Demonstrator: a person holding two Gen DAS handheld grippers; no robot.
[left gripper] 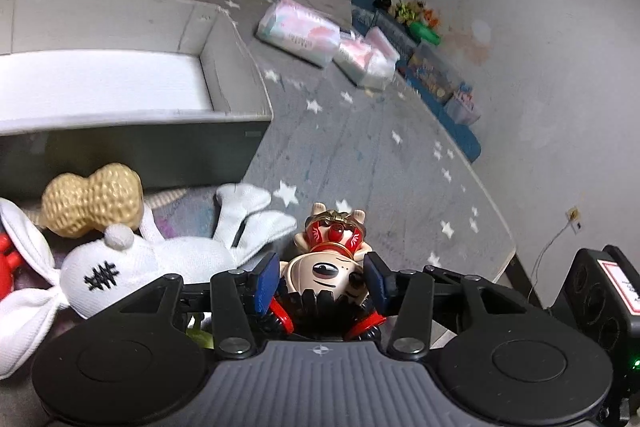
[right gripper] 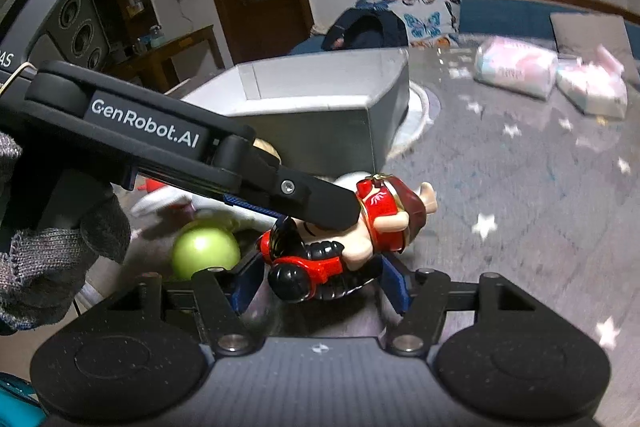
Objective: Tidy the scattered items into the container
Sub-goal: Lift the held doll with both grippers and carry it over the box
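Note:
A red and cream toy figurine (left gripper: 326, 269) lies between the blue pads of my left gripper (left gripper: 322, 277), which is shut on its head. In the right wrist view the same figurine (right gripper: 352, 231) lies on the grey star carpet, with the left gripper's fingers (right gripper: 320, 203) clamped over it. My right gripper (right gripper: 320, 285) is open, its jaws on either side of the figurine's red and black lower part. The grey container box (left gripper: 120, 87) stands just beyond; it also shows in the right wrist view (right gripper: 320, 99).
A white plush rabbit (left gripper: 132, 263), a peanut-shaped toy (left gripper: 94, 201) and a red toy (left gripper: 6, 263) lie left of the figurine. A green ball (right gripper: 204, 253) lies beside it. Pink wrapped packs (left gripper: 298, 31) and toy bins (left gripper: 436, 71) line the far wall.

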